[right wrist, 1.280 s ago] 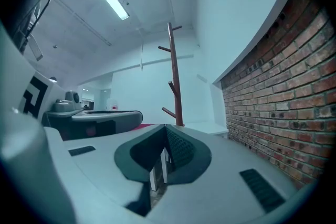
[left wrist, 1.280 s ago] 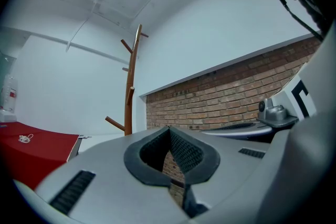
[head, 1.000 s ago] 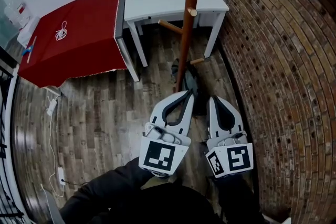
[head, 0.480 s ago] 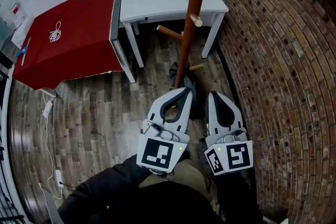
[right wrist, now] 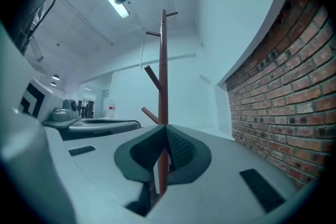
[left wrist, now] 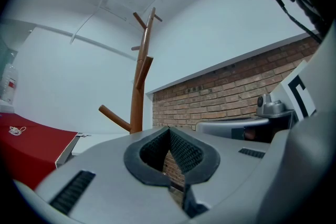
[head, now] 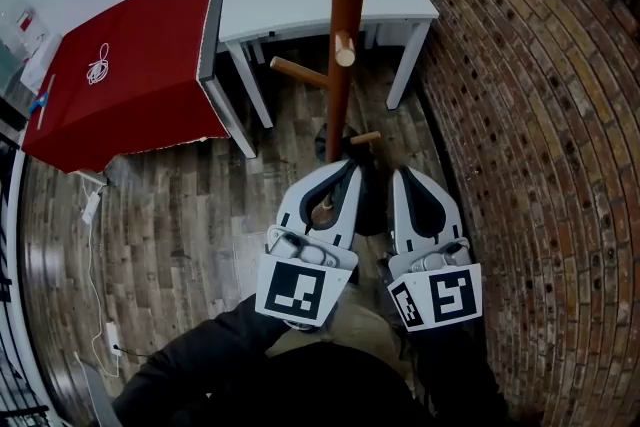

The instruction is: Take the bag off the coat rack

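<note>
Holding both sets of jaws pressed together on nothing, with the left gripper (head: 347, 167) and the right gripper (head: 405, 173) side by side just short of the coat rack (head: 342, 35), tips pointing toward its pole. Not yet touching the bag (head: 378, 200), taking it to be the dark shape low against the pole, showing between the two grippers. Not managing to tell which peg is carrying it.

Judging the task as barely begun. Leaving all of it to do: opening the jaws, getting hold of the bag, lifting it clear of its peg, and drawing it away from the rack.

Working in a tight pocket, with the brick wall (head: 530, 115) close on the rack's right, the white table (head: 300, 0) just behind it, and the red-covered table (head: 130, 85) off to its left. Finding open wooden floor (head: 180, 205) only on the rack's near-left side, so favouring a retreat that way. Minding the bare pegs (head: 300, 72) jutting from the pole.
</note>
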The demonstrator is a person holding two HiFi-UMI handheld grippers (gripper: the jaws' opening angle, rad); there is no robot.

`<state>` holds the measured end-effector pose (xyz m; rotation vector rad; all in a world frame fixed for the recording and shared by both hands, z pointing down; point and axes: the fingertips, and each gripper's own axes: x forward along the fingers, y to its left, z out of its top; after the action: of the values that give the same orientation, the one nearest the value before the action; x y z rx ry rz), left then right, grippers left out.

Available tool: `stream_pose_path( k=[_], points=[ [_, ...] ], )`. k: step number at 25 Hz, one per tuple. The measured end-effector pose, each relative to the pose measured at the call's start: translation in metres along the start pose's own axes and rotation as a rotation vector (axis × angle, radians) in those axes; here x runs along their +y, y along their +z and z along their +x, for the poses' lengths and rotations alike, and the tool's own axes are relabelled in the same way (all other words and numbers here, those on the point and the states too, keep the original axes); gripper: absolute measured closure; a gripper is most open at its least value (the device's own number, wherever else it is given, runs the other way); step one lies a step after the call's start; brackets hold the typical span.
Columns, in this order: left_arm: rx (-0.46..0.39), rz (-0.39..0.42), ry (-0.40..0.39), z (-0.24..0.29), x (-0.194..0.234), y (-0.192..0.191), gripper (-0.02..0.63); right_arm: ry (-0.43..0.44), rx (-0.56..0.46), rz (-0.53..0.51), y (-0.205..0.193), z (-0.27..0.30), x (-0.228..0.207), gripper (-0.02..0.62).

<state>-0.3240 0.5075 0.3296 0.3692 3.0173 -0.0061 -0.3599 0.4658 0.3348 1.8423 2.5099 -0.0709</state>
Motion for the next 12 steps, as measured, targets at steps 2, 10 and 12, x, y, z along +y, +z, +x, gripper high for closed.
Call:
stream_pose_path(
  k=[2,10,12],
  points=[
    [0.007,-0.001,0.011,0.007,0.001,-0.009,0.597,0.012,0.003,0.004,-0.007,0.005,-0.007,0.589],
    [0.022,0.01,0.035,0.023,0.006,-0.045,0.597,0.024,0.026,0.015,-0.046,0.016,-0.02,0.589],
    [0.03,0.017,0.041,0.027,0.007,-0.058,0.597,0.03,0.031,0.021,-0.059,0.019,-0.025,0.589]
  ],
)
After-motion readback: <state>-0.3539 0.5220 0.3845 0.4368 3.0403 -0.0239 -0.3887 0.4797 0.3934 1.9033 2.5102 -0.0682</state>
